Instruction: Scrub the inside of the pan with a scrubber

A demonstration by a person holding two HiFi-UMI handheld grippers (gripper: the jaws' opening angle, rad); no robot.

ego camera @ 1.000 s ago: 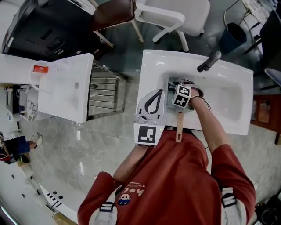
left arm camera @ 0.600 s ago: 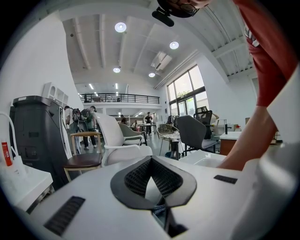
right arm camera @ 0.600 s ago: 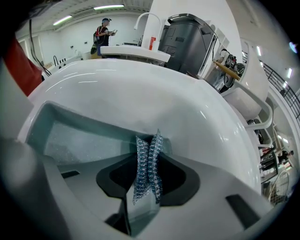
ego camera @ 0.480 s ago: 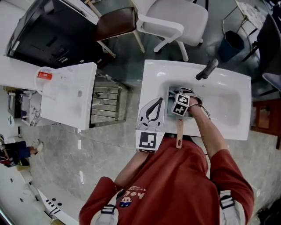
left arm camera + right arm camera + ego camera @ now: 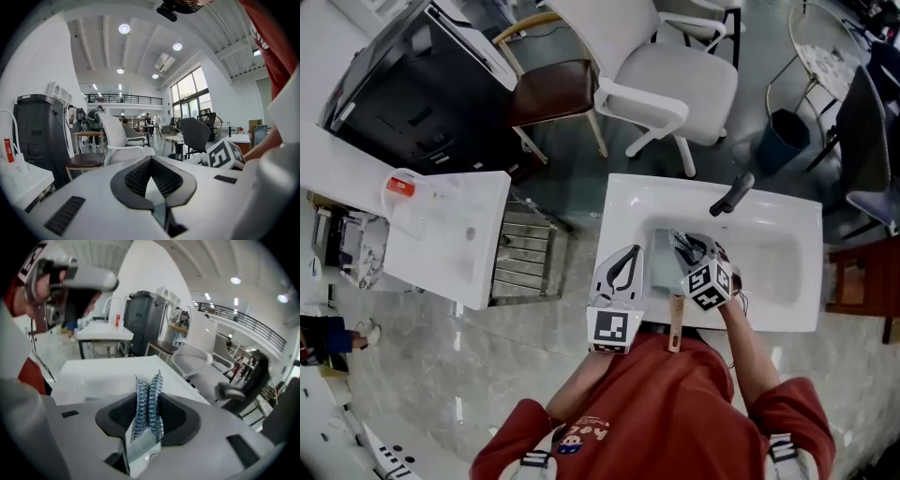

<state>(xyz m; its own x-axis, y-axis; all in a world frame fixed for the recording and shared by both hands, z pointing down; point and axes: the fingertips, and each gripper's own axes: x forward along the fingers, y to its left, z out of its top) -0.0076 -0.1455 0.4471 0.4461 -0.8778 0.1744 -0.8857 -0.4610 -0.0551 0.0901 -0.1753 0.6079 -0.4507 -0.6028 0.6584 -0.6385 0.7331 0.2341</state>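
Note:
The pan (image 5: 661, 267) lies in the left part of the white sink (image 5: 787, 309), and its wooden handle (image 5: 675, 323) sticks out over the front rim. My right gripper (image 5: 682, 242) hovers over the basin, shut on a blue-silver mesh scrubber (image 5: 687, 249). In the right gripper view the scrubber (image 5: 147, 404) stands pinched between the jaws of that gripper (image 5: 149, 380), which point out at the room. My left gripper (image 5: 635, 250) rests at the sink's left rim beside the pan, apart from the handle. Its jaws (image 5: 150, 161) are shut with nothing between them.
A dark faucet (image 5: 731, 197) stands at the sink's back rim. A second white counter (image 5: 441, 234) with a red-labelled bottle (image 5: 398, 187) is at the left, with a metal rack (image 5: 520, 248) in between. Chairs (image 5: 675, 75) and a dark bin (image 5: 783, 131) stand behind.
The head view has tilted, so the sink sits lower in the picture. My right gripper has shifted slightly right over the basin with the scrubber. The left gripper stays at the rim.

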